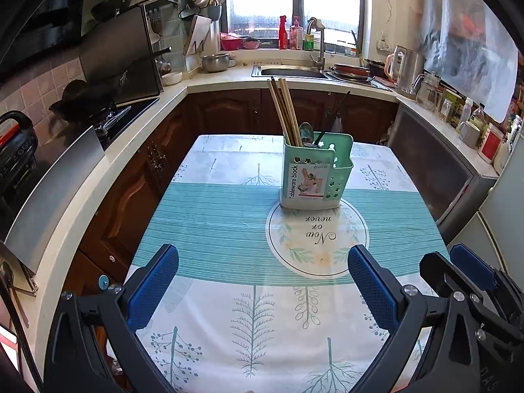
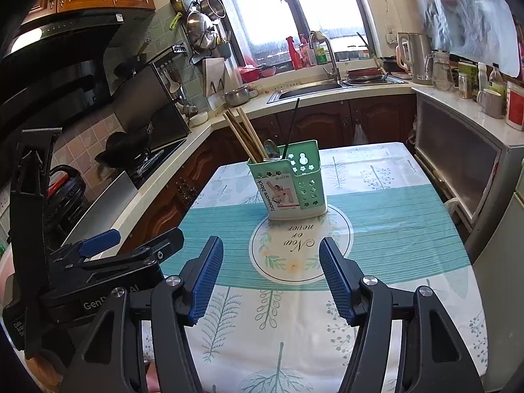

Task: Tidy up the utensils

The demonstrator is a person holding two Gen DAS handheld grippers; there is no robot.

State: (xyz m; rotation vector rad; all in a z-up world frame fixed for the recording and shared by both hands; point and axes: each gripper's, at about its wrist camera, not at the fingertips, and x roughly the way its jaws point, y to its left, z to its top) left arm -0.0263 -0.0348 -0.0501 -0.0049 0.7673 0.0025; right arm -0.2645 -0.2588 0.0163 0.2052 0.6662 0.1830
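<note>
You can read "Tableware block" on the holder's label [image 1: 306,181], "Now or never" upside down in the tablecloth's circle [image 1: 317,231], and "Gen" on the left gripper [image 2: 98,245].

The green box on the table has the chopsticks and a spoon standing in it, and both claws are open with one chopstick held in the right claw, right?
Not quite. The right claw is open and holds nothing, as the right wrist view shows. The rest is right: the green box stands on the table with the chopsticks and spoon in it, and the left claw is open too.
</note>
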